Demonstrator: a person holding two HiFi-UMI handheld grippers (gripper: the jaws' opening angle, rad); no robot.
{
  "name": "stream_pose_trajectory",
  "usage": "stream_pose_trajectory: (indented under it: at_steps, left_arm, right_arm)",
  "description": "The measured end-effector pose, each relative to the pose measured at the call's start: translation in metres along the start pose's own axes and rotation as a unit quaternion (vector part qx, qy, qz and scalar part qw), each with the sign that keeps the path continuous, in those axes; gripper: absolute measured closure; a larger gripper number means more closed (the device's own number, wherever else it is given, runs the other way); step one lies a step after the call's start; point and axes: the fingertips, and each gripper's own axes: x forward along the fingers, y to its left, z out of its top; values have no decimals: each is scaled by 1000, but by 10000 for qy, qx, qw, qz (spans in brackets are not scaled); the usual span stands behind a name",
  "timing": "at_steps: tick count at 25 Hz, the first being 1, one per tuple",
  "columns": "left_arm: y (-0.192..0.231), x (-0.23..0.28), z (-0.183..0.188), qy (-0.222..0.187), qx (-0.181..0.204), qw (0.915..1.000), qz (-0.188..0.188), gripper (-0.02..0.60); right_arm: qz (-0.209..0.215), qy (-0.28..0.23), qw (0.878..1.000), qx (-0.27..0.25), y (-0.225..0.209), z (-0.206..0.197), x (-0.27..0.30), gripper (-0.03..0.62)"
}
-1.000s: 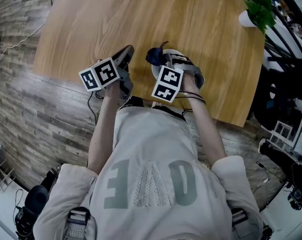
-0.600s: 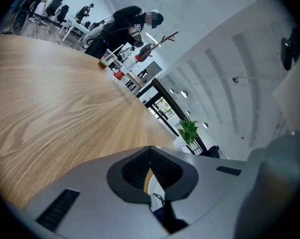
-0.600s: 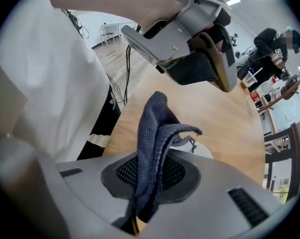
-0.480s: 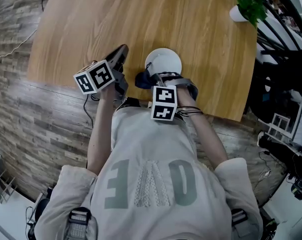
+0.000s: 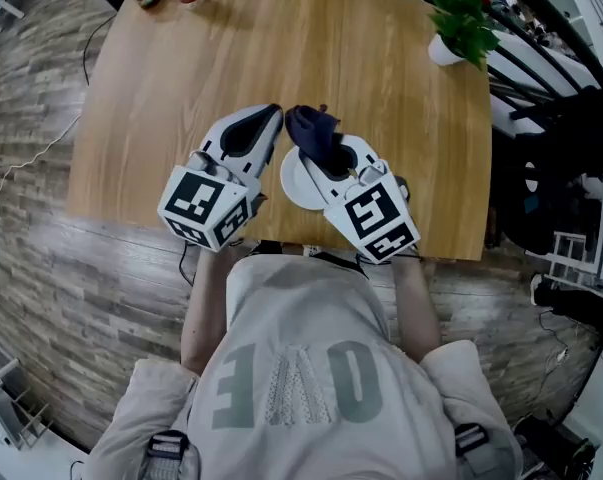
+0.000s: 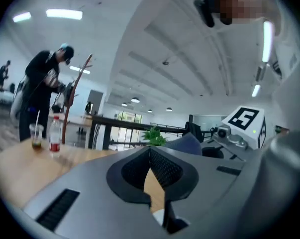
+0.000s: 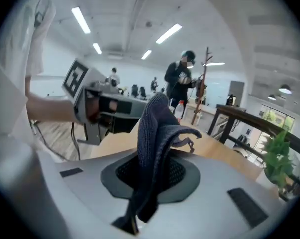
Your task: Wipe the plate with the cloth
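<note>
While it hangs above the table [image 5: 181, 68], right gripper [image 5: 321, 153]: jaws clamped on the dark cloth [image 5: 311, 126] — it bunches up past the tips.
Left gripper [image 5: 269, 116]: 2 jaws pressed together, nothing between them.
Plate [image 5: 293, 183]: white, on the table, partly under the right gripper.

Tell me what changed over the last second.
Both grippers rose from the table toward the head camera and rolled. The right gripper lifted the dark cloth off the plate and now holds it up over the plate. Nothing was taken hold of or let go. Unchanged: the cloth stays clamped in the right gripper, the left gripper stays shut and empty, and the plate rests on the table near its front edge.
</note>
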Motion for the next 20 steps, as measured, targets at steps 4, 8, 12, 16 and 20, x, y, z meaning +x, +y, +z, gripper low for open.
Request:
stream_pose_trajectory:
  at_steps: [4,8,12,16,20]
  left_arm:
    - [-23,-2,79,-795,1000,9917,172,574]
    - [-45,-4,127,-1354,1672,9757,406,574]
    - [-72,6,144,-1697,1825,9684,41,574]
    - [-94,20,138,-1576,1469,9762,-253,574]
    - [-101,28,137,-1535,1317,9785,-410,574]
  right_arm:
    - [-1027,-1417,9835,455,-47,61,-64,537]
    - [-2101,-2309,9433,1132,-85,72,-129,537]
    - [-2601,-2424,9195,1680,-91,54,-156,539]
    - [-2793,-2233,9188,1670,-86,35,-159,539]
    - [-2824,-2217,9149,1845,-87,27,-157,539]
